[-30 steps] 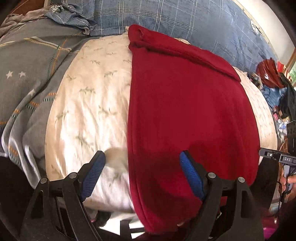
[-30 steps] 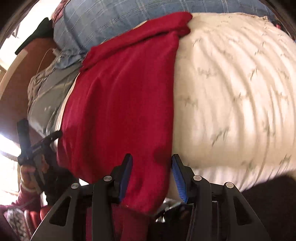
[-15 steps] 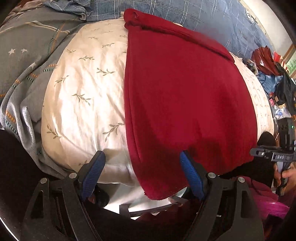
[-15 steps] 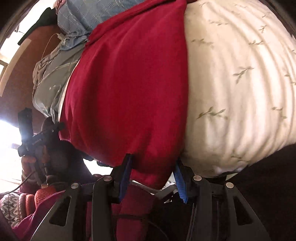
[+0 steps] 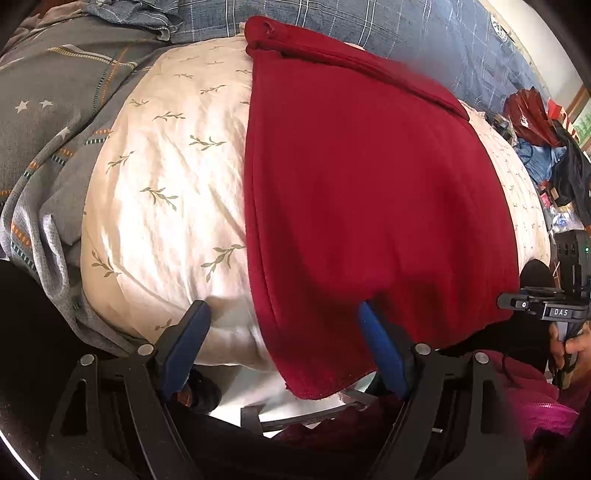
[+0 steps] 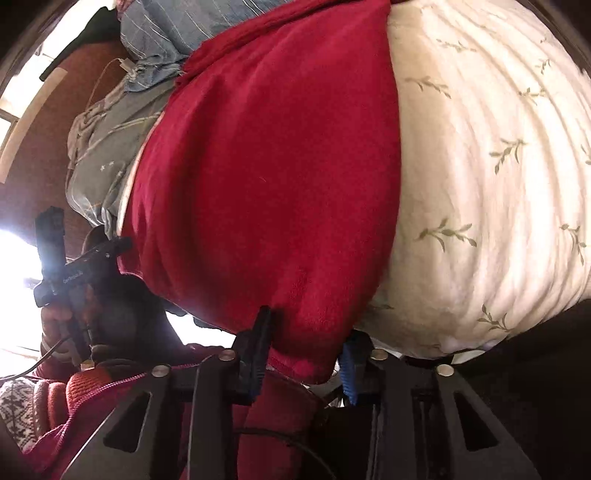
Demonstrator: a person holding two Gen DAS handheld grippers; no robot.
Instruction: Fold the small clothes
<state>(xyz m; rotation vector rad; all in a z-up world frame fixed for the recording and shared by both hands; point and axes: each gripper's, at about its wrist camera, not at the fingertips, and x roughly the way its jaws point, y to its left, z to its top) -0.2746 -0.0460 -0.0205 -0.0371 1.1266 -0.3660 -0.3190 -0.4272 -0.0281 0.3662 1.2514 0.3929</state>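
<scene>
Your left gripper has its blue-padded jaws spread wide, straddling the near corner of the deep red fleece garment, which lies flat ahead of it on the cream pillow with the green sprig print. The garment's hem corner droops over the pillow's near edge, between the two jaws; the right-hand pad looks to be just against the cloth, the left-hand one sits over bare pillow.

Your right gripper is at the garment's other near corner, and the red fleece garment hangs down between its pads. The jaws stand only partly apart and I cannot tell whether they pinch the cloth yet.

To do this grasp well, bring each set of jaws onto the hem corner alone, catching every layer of fleece but none of the pillow cover beneath. Close both before lifting, so the near edge rises level. Then carry it forward, away from you, toward the rolled far edge by the blue checked bedding, keeping the side edges lined up.

The only legible writing is "DAS", white on black, on the other gripper's body seen to the right of your left one.
</scene>
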